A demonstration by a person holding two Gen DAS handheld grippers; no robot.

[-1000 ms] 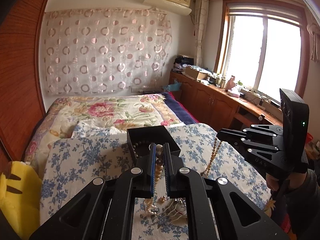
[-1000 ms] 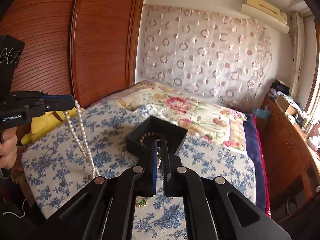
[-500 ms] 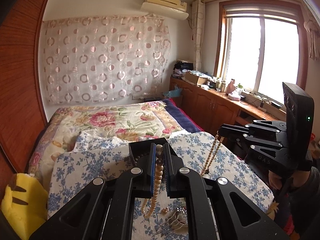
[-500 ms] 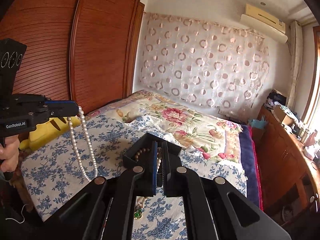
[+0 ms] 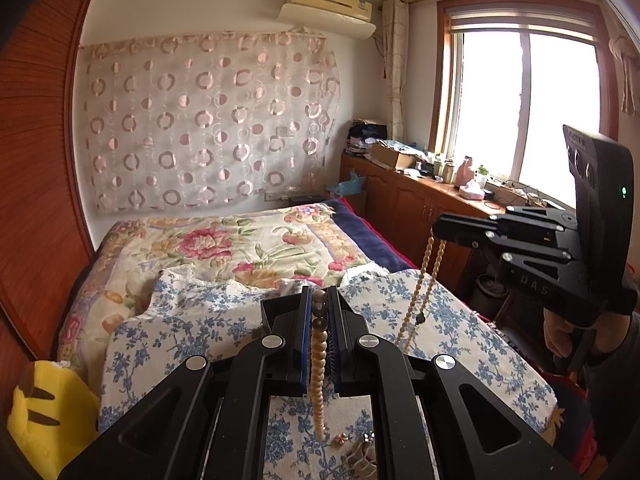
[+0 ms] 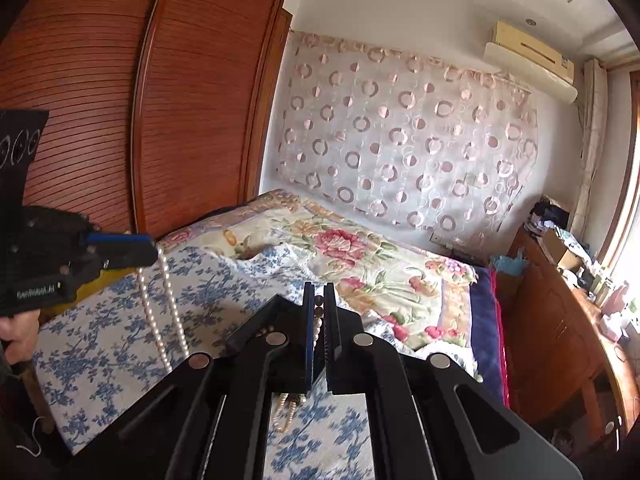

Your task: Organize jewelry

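**Both strands lifted off the bed**

Bedroom, daylight from the window, and the work surface is the bed (image 5: pixel 180 340) under its blue-flowered cover. My left claw (image 5: pixel 319 300) is pressed together on the pearl necklace (image 5: pixel 318 360), which hangs straight down between the fingers. My right claw (image 6: pixel 319 300) is likewise pinching the wooden bead necklace (image 5: pixel 424 288), a long tan loop dangling well above the cover.

A second ago the pearl strand's tail still lay in the small jewelry pile (image 5: pixel 360 444) on the cover, and the black box (image 6: pixel 256 328) sat in plain view ahead of both claws. Now both claws have come up. The pearls hang free with their end just above the pile, and the box is mostly hidden behind the fingers. I think I see beads already inside it, but I can't be sure from this angle.

I judge both strands are clear of the tangle, so each can be lowered into the box without dragging the loose pieces along. Swinging loops are the risk.
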